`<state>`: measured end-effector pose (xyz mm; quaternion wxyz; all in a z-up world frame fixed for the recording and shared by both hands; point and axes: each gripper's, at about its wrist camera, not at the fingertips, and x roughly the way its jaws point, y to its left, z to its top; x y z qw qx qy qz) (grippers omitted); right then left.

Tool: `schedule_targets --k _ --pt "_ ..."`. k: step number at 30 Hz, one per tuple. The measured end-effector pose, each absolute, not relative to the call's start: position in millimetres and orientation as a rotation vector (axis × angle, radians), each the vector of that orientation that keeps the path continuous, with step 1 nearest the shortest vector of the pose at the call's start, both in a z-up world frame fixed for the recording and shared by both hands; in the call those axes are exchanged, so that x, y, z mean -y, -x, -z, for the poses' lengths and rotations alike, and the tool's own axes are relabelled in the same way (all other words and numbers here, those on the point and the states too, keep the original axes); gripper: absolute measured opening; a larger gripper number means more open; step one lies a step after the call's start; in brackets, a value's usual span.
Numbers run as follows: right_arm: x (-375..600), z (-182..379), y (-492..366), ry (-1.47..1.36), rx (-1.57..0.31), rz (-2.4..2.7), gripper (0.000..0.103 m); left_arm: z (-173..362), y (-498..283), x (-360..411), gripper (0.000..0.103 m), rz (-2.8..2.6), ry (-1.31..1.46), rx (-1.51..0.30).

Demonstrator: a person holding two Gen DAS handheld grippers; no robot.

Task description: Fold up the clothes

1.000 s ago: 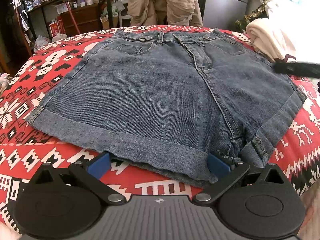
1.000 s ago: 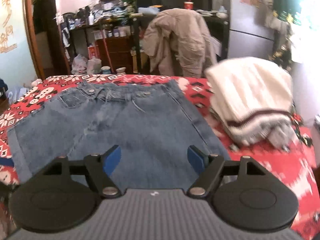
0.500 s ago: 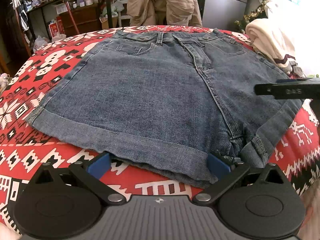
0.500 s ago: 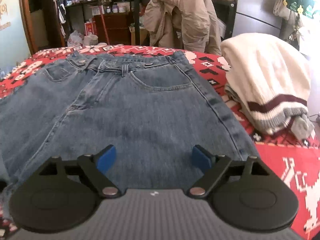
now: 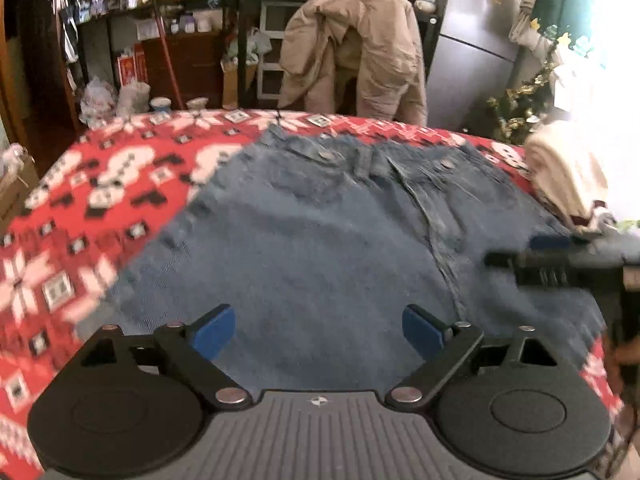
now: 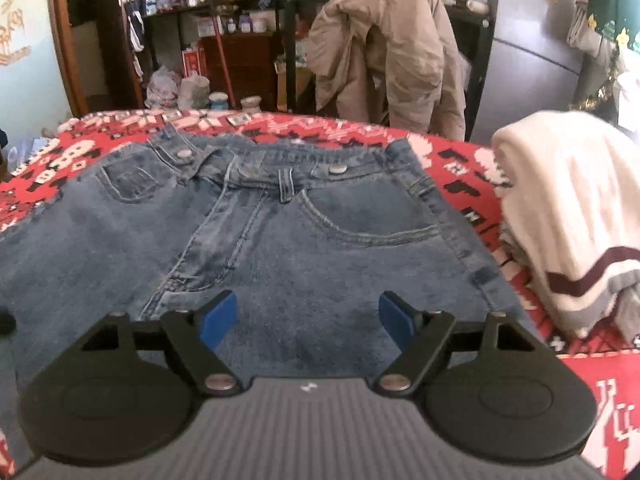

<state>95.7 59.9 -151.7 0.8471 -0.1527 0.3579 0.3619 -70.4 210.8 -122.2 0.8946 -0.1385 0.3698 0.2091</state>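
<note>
A red patterned blanket covers the whole work surface, and the denim shorts lie spread flat on its middle, waistband at the far edge, both legs open, no fold made in them that either view shows. Just right of the shorts sits a cream sweater with a maroon stripe, bundled in a soft heap; whether it counts as folded I cannot tell. Beyond the shorts' waistband, off the blanket, a tan jacket hangs over a chair. The left gripper hovers over the near left leg of the shorts, its jaws closing but wide apart, only flat denim under them and nothing pinched. The right gripper hangs over the near right leg, jaws likewise closing yet wide, pads clear of any raised cloth. By my reading the folding of the shorts has not started: a grasp at the hem, the fold across, and the second fold all remain.
</note>
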Motion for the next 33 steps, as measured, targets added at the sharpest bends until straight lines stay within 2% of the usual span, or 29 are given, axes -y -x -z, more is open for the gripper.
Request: schedule_targets --k 7,13,17,19,21,22,24,26,29,33 --pt "-28.3 160.2 -69.9 0.384 -0.751 -0.786 0.086 119.4 51.8 -232.0 0.091 -0.402 0.236 -0.773" --pt "9.9 159.9 -54.0 0.363 -0.781 -0.786 0.092 157.2 60.0 -222.3 0.091 -0.395 0.167 -0.869" --pt "23.5 156.5 -49.0 0.354 -0.782 -0.792 0.093 160.6 78.3 -213.8 0.09 -0.394 0.147 -0.861" --pt "23.8 150.5 -47.2 0.344 -0.757 -0.805 0.092 153.8 82.7 -212.0 0.081 -0.393 0.154 -0.823" --pt "18.2 143.0 -46.6 0.333 -0.721 -0.829 0.088 147.2 76.8 -209.2 0.079 -0.387 0.157 -0.801" --pt "11.1 141.5 -47.0 0.335 -0.714 -0.835 0.083 145.5 71.7 -207.0 0.073 -0.38 0.156 -0.799" --pt "-6.1 140.2 -48.5 0.344 -0.709 -0.843 0.08 145.3 61.4 -202.9 0.064 -0.363 0.16 -0.803" --pt "-20.6 145.2 -50.4 0.342 -0.732 -0.847 0.076 150.5 54.1 -200.6 0.064 -0.355 0.171 -0.823" --pt "-27.6 155.7 -44.4 0.356 -0.757 -0.828 0.078 157.3 57.5 -194.0 0.063 -0.368 0.15 -0.84" --pt "-14.1 158.0 -23.4 0.396 -0.725 -0.823 0.079 159.9 78.1 -183.8 0.067 -0.358 0.115 -0.843"
